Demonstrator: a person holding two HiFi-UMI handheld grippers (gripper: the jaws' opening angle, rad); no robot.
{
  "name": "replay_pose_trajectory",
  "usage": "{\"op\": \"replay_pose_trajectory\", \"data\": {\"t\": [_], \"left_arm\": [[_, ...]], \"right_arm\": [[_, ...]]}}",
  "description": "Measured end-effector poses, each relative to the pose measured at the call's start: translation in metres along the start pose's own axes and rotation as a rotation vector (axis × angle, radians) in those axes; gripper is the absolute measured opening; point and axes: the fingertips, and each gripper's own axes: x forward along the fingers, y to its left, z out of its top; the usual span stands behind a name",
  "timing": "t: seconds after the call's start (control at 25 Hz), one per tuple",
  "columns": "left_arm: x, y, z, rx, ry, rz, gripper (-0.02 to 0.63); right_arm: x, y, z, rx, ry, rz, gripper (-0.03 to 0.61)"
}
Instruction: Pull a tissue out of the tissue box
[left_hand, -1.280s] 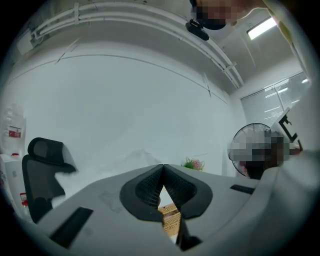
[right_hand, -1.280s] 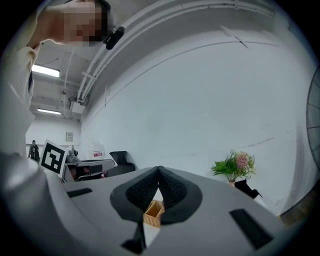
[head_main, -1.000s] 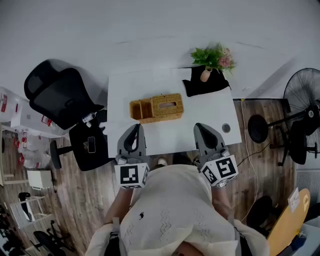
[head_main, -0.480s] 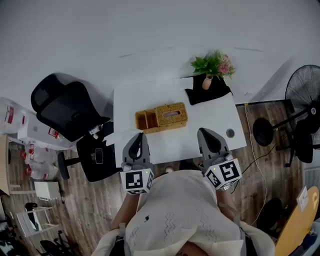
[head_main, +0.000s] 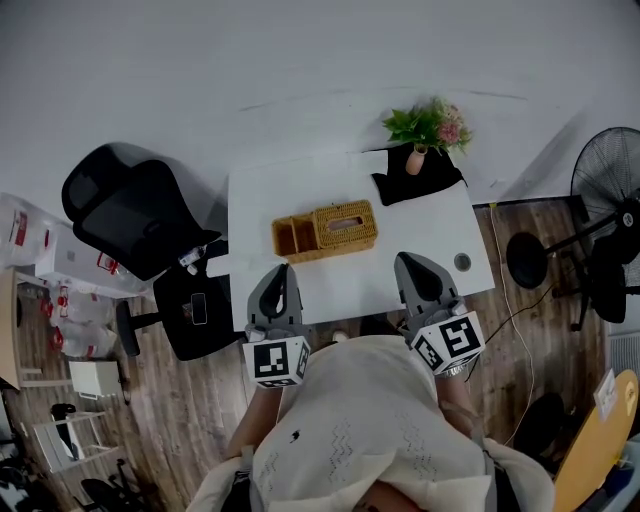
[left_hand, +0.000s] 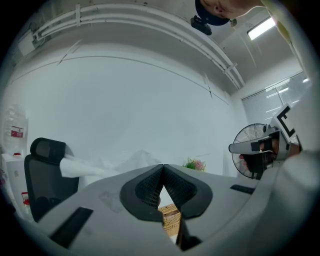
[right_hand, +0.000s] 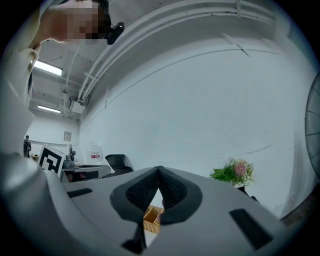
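The wicker tissue box (head_main: 345, 225) lies on the white table (head_main: 420, 235), with an open wicker compartment (head_main: 292, 237) joined to its left side. A pale slot shows in its lid; I cannot make out a tissue standing out of it. My left gripper (head_main: 282, 268) hovers over the table's near edge, short of the box, jaws shut and empty. My right gripper (head_main: 406, 259) is level with it further right, also shut and empty. The box (left_hand: 170, 220) shows below the left gripper (left_hand: 163, 166), and the box (right_hand: 151, 218) peeks under the right gripper (right_hand: 159, 169).
A potted plant (head_main: 428, 126) stands at the table's far right corner beside a black cloth (head_main: 415, 182). A black office chair (head_main: 130, 215) and a black stool with a phone (head_main: 198, 310) are on the left. A fan (head_main: 610, 205) stands on the right.
The head view has shifted a little, so table and box sit slightly further right in the picture. Both grippers stay shut at the near edge.
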Motion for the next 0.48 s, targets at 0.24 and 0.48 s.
{"op": "replay_pose_trajectory", "data": {"t": [0.24, 0.48], "left_arm": [[-0.0021, -0.0011, -0.0054, -0.006, 0.004, 0.004, 0.014], [0.0039, -0.0033, -0.0091, -0.007, 0.012, -0.001, 0.014]], "right_arm": [[0.0020, 0.0001, -0.0040, -0.009, 0.015, 0.012, 0.000], [0.0030, -0.0061, -0.0089, 0.002, 0.028, 0.003, 0.000]]}}
